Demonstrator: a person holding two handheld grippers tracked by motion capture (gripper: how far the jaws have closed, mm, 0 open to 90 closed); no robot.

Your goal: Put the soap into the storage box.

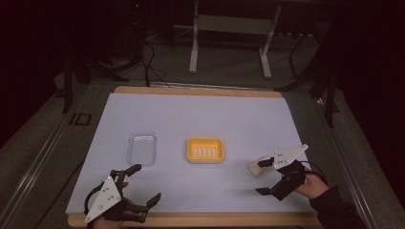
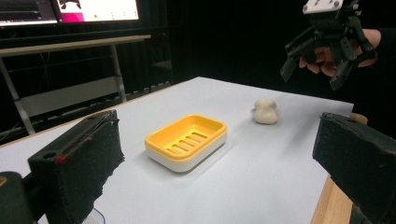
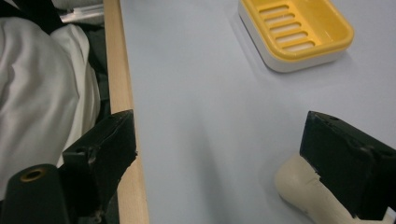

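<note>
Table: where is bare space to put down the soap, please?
The white sheet is bare from the clear lid and yellow soap dish to its far edge, and between the dish and the near edge. It is crowded around the soap, under the open right gripper.

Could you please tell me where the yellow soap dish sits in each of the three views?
High view: the soap dish lies mid-table, right of the clear lid.
Left gripper view: centre, left of the cream soap.
Right gripper view: top right.
Shared landmark: the cream soap.
</note>
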